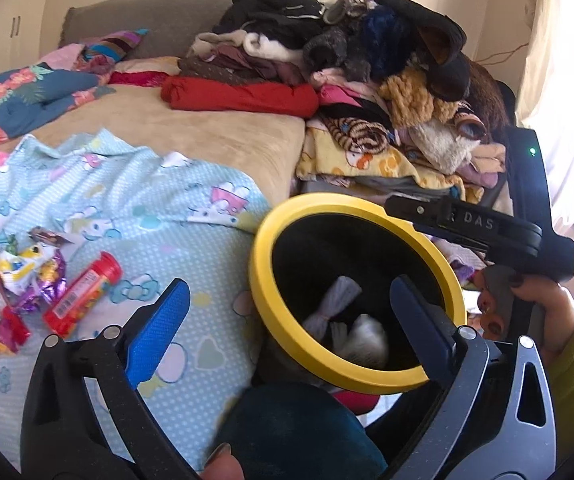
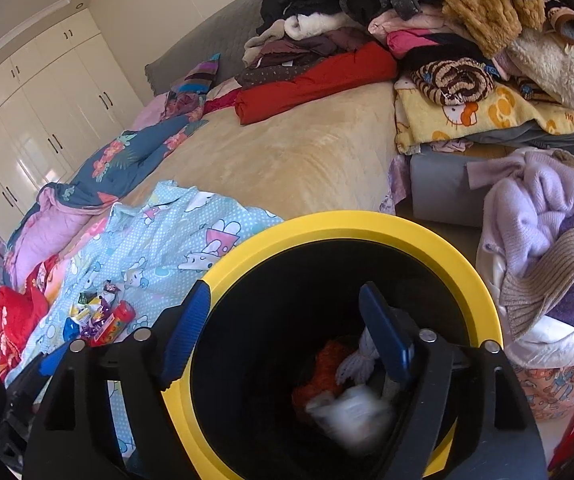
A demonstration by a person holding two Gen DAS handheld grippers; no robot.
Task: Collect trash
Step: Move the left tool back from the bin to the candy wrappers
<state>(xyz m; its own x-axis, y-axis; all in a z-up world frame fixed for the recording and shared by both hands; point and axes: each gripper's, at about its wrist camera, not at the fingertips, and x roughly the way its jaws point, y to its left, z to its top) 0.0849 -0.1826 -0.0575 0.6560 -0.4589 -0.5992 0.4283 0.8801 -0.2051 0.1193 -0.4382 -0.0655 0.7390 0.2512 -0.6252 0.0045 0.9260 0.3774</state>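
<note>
With both grippers hanging over the bin (image 2: 367,228), I read this as a drop just made: left gripper (image 1: 287,316) is spread as wide as it goes, right gripper (image 2: 287,330) is wide too, nothing betw. either pair of fingers. Inside the bin a blurred white wrapper (image 2: 351,412) sits at approx. 6 o'clock in the right view, beside a pale twisted wrapper (image 2: 361,360) and something orange (image 2: 327,364).

More trash lies on the light blue cartoon-print sheet (image 1: 139,200), at 9 o'clock in the left view: a red tube (image 1: 83,296) w/ a pile of candy wrappers (image 1: 27,276) touching it.

My plan: swing left gripper over to the pile, keep it wide, come down around the tube across its short side, avoid pinching sheet fabric. Right can stay at the bin.

Writing: "DAS" on the right rig's arm (image 1: 475,224); tube label too small to read.
</note>
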